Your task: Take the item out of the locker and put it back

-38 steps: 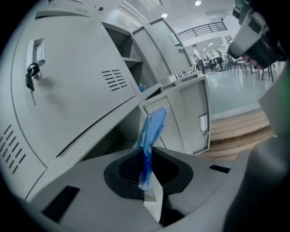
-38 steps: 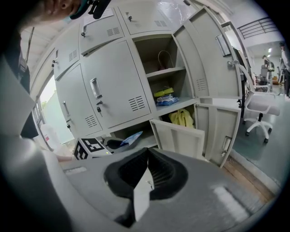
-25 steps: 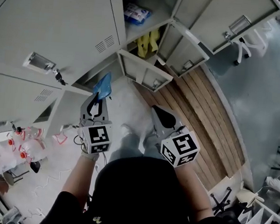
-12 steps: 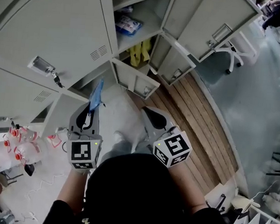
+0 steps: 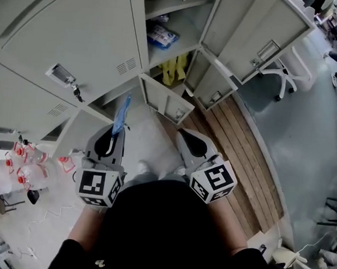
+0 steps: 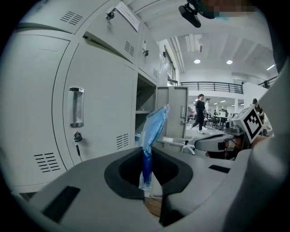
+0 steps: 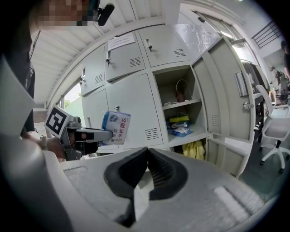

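My left gripper (image 5: 116, 134) is shut on the bottom edge of a flat blue plastic packet (image 5: 122, 113), held upright in front of the grey lockers. In the left gripper view the packet (image 6: 152, 129) rises from between the jaws. From the right gripper view its white printed label (image 7: 116, 128) shows. My right gripper (image 5: 183, 133) hangs beside it, shut and empty, its pads meeting (image 7: 147, 152). The open locker compartment (image 5: 181, 26) holds a blue-and-white packet (image 5: 161, 36) on its shelf. A yellow item (image 5: 173, 68) lies in the compartment below.
Two locker doors stand open toward me, a low one (image 5: 166, 101) and one to its right (image 5: 215, 80). Wooden planks (image 5: 243, 146) and a white office chair (image 5: 282, 76) lie to the right. Red-capped bottles (image 5: 20, 172) sit at the left. People walk far off (image 6: 200, 111).
The left gripper has drawn back toward me and turned, so the blue packet now shows edge-on. The right gripper has barely moved.
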Demonstrator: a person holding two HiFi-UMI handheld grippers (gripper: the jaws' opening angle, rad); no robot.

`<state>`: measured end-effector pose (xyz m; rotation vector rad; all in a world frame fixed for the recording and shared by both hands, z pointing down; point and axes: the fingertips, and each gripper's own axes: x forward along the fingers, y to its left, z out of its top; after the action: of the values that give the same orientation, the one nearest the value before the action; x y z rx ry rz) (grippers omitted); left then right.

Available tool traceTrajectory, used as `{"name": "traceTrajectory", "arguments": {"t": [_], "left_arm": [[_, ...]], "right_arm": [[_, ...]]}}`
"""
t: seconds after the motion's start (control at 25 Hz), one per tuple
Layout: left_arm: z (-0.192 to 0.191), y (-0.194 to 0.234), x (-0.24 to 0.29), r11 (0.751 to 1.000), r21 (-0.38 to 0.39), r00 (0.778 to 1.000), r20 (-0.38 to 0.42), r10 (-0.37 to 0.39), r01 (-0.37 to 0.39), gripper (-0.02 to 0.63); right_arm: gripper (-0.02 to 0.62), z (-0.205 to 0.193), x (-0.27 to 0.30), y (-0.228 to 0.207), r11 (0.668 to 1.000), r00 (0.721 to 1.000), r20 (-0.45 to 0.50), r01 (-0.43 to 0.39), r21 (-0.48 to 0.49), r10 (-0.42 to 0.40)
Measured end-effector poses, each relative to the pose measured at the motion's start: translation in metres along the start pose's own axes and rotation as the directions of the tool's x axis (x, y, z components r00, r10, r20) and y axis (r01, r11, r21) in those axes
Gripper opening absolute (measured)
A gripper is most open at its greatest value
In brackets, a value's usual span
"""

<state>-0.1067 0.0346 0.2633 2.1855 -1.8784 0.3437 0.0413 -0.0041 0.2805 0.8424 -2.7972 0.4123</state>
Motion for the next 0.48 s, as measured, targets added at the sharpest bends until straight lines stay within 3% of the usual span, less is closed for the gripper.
{"name": "traceTrajectory", "arguments": {"t": [0.48], "left_arm": [[-0.0064, 0.0006, -0.0009, 1.000, 0.003, 1.000, -0.019, 0.008, -0.008, 0.051]], "right_arm": [[-0.002, 0.0010, -0.0038, 0.0058, 0.999, 1.000, -0.012, -0.030, -0.016, 0.029]]}}
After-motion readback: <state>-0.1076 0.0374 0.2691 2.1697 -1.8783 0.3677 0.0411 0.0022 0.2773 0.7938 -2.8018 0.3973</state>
